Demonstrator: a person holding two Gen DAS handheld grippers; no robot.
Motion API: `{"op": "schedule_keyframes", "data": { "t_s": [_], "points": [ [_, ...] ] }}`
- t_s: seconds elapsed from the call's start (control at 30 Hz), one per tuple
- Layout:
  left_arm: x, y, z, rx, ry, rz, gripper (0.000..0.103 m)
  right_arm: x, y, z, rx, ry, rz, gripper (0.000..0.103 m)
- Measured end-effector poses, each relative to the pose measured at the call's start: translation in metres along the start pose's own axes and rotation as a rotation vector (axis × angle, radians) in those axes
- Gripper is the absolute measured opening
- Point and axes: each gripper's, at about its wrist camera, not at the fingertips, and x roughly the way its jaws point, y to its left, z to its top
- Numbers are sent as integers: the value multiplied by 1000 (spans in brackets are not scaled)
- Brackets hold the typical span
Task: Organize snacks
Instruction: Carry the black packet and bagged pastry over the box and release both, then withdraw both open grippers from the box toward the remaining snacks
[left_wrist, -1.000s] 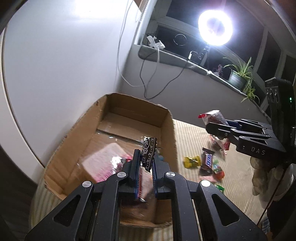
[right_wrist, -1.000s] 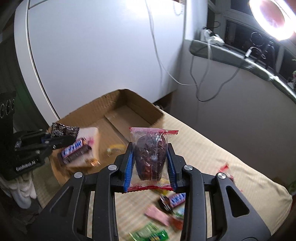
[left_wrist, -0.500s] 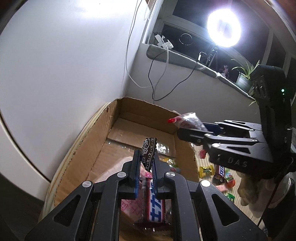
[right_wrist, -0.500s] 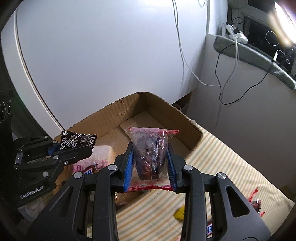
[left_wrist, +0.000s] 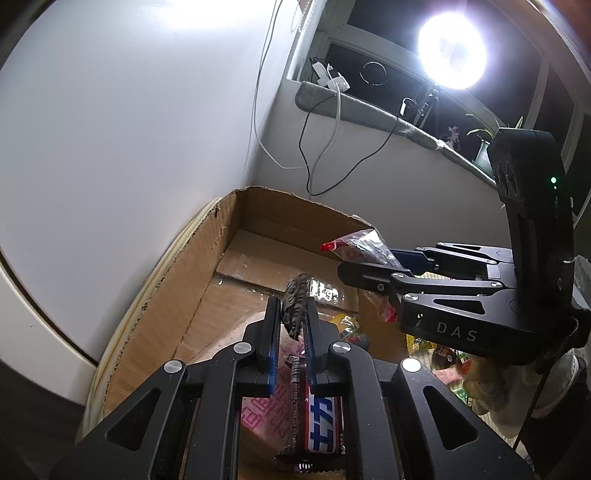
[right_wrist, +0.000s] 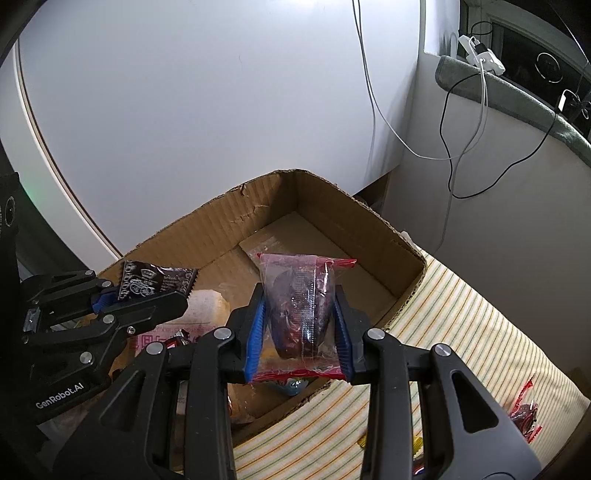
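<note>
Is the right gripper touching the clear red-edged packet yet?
Touching. The right wrist view shows the right gripper with both blue pads pressed against the sides of the clear red-edged packet, holding it above the cardboard box.

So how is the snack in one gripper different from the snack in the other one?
The dark packet in the left gripper is flat, printed and not see-through; the clear packet in the right gripper is puffy, red-edged, with dark fruit showing inside. The dark packet is pinched edge-on between nearly closed jaws; the clear packet fills wider-set jaws. Both are held over the cardboard box.
</note>
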Motion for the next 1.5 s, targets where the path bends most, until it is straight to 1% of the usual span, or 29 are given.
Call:
{"op": "schedule_keyframes", "data": {
  "t_s": [0.03, 0.07, 0.1, 0.13, 0.17, 0.2, 0.27, 0.33, 0.73, 0.93, 1.07, 1.2, 1.37, 1.5],
  "points": [
    [0, 0, 0, -1, -2, 2, 17, 0, 0, 0, -2, -1, -4, 41],
    [-1, 0, 0, -1, -1, 7, 20, -1, 1, 0, -5, -4, -10, 49],
    [-2, -1, 1, -2, -4, 12, 26, -1, 1, 0, -6, -9, -14, 54],
    [-2, 0, 0, -3, -7, 16, 30, -3, 1, 1, -6, -19, -21, 60],
    [-3, 0, 1, -6, -11, 21, 32, -5, 1, 1, -4, -25, -25, 65],
    [-4, 0, 1, -6, -14, 22, 32, -5, 1, 1, -2, -29, -28, 67],
    [-6, 1, 1, -7, -16, 25, 32, -9, 0, 1, 3, -37, -33, 75],
    [-8, 1, 1, -6, -19, 27, 32, -13, -1, 1, 5, -45, -41, 80],
    [-28, -10, -4, -1, -42, 14, 35, -45, -1, -8, 8, -81, -68, 82],
    [-41, -27, -12, 18, -55, -15, 35, -78, -11, -25, 27, -113, -81, 82],
    [-48, -44, -19, 37, -58, -44, 35, -111, -25, -45, 59, -149, -101, 82],
    [-49, -63, -30, 63, -42, -79, 35, -139, -39, -69, 89, -164, -131, 82],
    [-42, -86, -45, 95, 3, -122, 35, -166, -58, -108, 129, -152, -185, 82],
    [-33, -106, -57, 123, 38, -158, 35, -178, -72, -139, 173, -128, -218, 82]
  ]
}}
